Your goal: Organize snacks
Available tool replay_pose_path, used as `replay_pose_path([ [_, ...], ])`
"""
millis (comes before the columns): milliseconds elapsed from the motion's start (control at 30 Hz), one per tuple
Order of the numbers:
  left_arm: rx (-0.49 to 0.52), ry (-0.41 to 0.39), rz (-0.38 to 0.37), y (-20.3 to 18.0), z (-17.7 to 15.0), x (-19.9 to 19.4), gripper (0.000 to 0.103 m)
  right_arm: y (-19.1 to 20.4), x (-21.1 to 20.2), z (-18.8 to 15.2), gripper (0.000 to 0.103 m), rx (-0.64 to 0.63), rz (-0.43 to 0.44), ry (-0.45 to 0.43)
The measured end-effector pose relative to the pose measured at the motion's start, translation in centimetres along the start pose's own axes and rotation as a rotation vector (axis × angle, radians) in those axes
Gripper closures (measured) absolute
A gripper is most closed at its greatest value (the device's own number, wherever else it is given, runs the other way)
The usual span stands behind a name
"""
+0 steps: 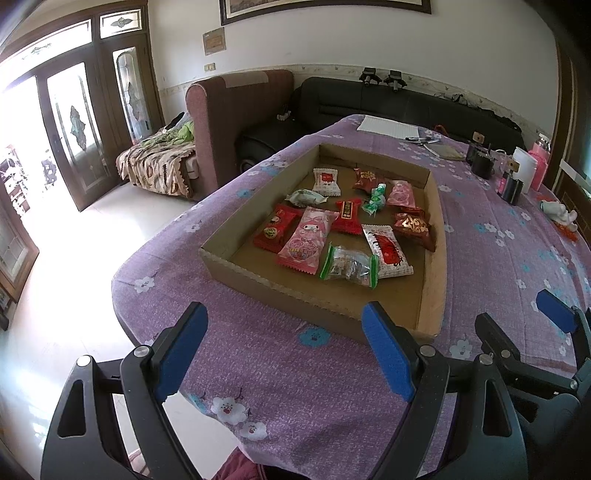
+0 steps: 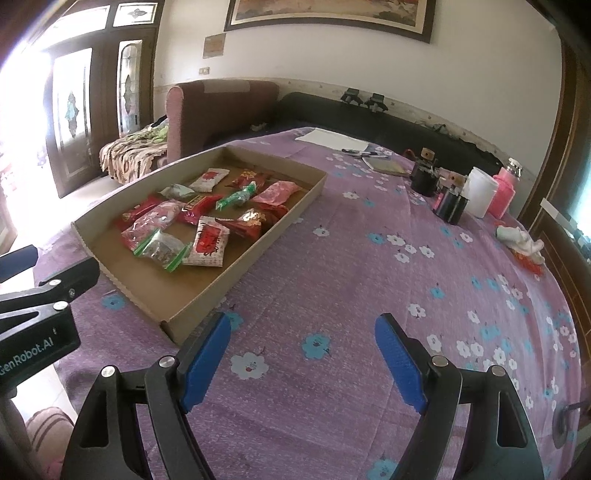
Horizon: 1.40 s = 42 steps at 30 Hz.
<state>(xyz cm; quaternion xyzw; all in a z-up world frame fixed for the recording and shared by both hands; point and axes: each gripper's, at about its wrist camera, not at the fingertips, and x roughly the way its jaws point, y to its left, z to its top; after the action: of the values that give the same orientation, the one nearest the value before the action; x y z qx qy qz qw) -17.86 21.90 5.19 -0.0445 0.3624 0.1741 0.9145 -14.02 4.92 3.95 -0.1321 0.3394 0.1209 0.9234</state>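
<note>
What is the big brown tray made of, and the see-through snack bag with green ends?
The tray looks like plain matte cardboard: brown, with a jagged cut front edge. The bag seems thin clear plastic: its contents show through and it glints slightly.

Print on snack packets (image 1: pixel 343 225) in cardboard tray (image 1: pixel 437 221) too small to read from either wrist view. Contents of clear green-edged bag (image 1: pixel 349 266) indistinct. Left gripper (image 1: pixel 284 354) body cut off by bottom edge of left view; right gripper (image 2: pixel 303 363) likewise in right view. Framed picture (image 2: pixel 328 14) on wall cropped at top. Door (image 1: pixel 70 129) glass blown out by glare, outside unreadable. Small dark items on sofa back (image 1: pixel 382 78) unidentifiable. White object (image 2: pixel 521 238) at table edge unclear.
</note>
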Motion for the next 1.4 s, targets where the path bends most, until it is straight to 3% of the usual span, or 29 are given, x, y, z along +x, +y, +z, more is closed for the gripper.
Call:
replay_pose_path([
  [833, -0.012, -0.027, -0.019, 0.4, -0.2, -1.2, 0.017, -0.3, -0.9, -0.1, 0.02, 0.018, -0.016, -0.012],
  [967, -0.043, -0.09, 0.013, 1.2, -0.1, -2.4, 0.017, -0.4, -1.3, -0.2, 0.02, 0.032, -0.023, -0.029],
  [1100, -0.105, -0.246, 0.082, 2.4, 0.3, -5.6, 0.017, -0.8, -2.1, -0.1, 0.02, 0.05, -0.023, -0.064],
  [1167, -0.126, -0.277, 0.104, 2.9, 0.4, -6.5, 0.016, -0.9, -2.7, -0.1, 0.02, 0.054, -0.019, -0.093],
  [1400, -0.099, -0.252, 0.111, 3.1, 1.0, -6.0, 0.016, -0.6, -4.2, 0.0, 0.018, 0.04, -0.019, -0.16],
])
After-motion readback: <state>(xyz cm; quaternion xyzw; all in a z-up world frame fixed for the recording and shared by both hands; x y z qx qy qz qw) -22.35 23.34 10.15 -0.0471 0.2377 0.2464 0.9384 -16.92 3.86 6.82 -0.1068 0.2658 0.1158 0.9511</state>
